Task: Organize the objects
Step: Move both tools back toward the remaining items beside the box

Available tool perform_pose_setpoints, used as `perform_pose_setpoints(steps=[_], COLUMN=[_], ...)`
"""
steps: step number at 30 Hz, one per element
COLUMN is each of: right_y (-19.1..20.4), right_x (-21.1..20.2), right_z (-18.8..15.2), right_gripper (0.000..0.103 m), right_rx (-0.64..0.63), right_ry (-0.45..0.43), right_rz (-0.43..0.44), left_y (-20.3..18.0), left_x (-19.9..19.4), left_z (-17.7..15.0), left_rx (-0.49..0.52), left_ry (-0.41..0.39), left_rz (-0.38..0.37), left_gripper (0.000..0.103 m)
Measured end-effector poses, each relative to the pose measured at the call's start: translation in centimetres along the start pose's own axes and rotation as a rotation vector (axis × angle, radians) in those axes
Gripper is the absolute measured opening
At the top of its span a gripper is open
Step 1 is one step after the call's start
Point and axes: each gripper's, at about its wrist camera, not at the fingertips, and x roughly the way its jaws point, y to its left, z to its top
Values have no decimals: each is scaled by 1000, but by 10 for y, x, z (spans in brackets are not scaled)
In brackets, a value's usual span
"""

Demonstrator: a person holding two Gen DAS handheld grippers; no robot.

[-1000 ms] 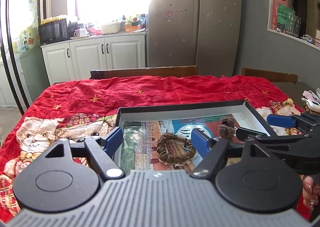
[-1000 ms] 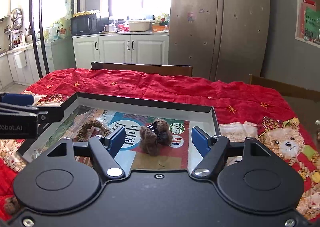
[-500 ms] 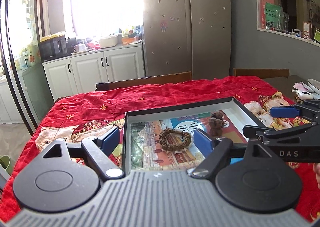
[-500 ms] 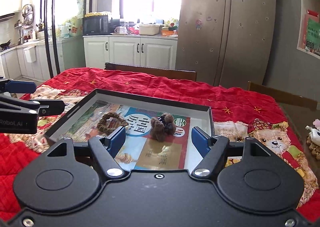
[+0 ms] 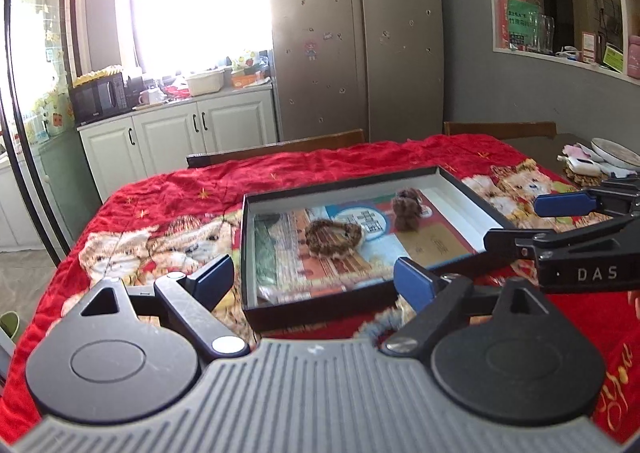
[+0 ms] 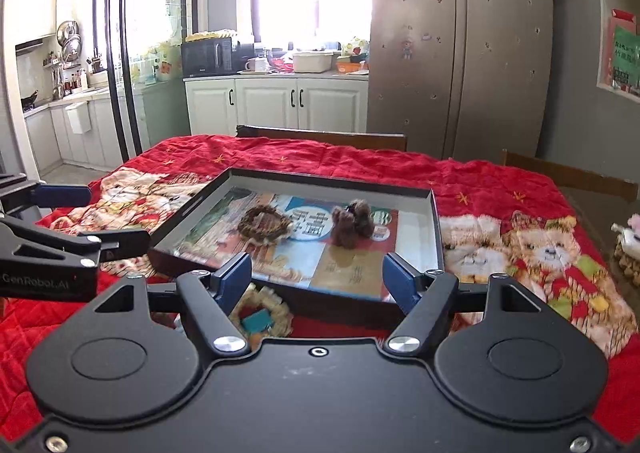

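On red cloth (image 6: 500,181), tray (image 6: 436,221) holds bracelet (image 6: 266,223) (woven) and plush (image 6: 354,223).

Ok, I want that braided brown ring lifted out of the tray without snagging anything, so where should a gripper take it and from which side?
Best pinch one arc of the braided ring, one finger inside the loop and one outside, coming from above. It lies flat on the tray floor, so a level approach would likely meet the near wall. The left gripper sits closer, jaws open and empty, having just widened.
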Motion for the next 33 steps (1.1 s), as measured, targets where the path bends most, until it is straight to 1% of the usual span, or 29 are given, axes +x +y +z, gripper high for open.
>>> perform_pose_setpoints(steps=[4, 12, 17, 23, 26, 28, 32, 33], right_y=[5, 25, 23, 23, 22, 22, 23, 23], right_x=[-9, -19, -27, -31, -31, -29, -23, -21], right_z=[-16, -49, -65, -77, -81, -84, -88, -89], right_gripper=[71, 69, 68, 67, 64, 59, 53, 50], right_rx=[4, -47, -3, 11, 18, 30, 37, 39], right_ry=[6, 26, 23, -2, -7, -4, 18, 26], right_rz=[19, 36, 44, 75, 94, 112, 134, 141], left_y=[-4, -7, -4, -2, 0, 2, 4, 3], left_x=[-7, -17, -22, -23, -22, -21, -18, -17], left_z=[-14, -34, -45, -64, -71, -75, -77, -78], left_rx=[3, -11, -28, -34, -35, -42, -60, -62], left_ry=[12, 37, 54, 78, 96, 105, 113, 112], left_rz=[-10, -31, -40, -46, -52, -54, -64, -69], left_gripper=[93, 93, 93, 93, 93, 93, 93, 93])
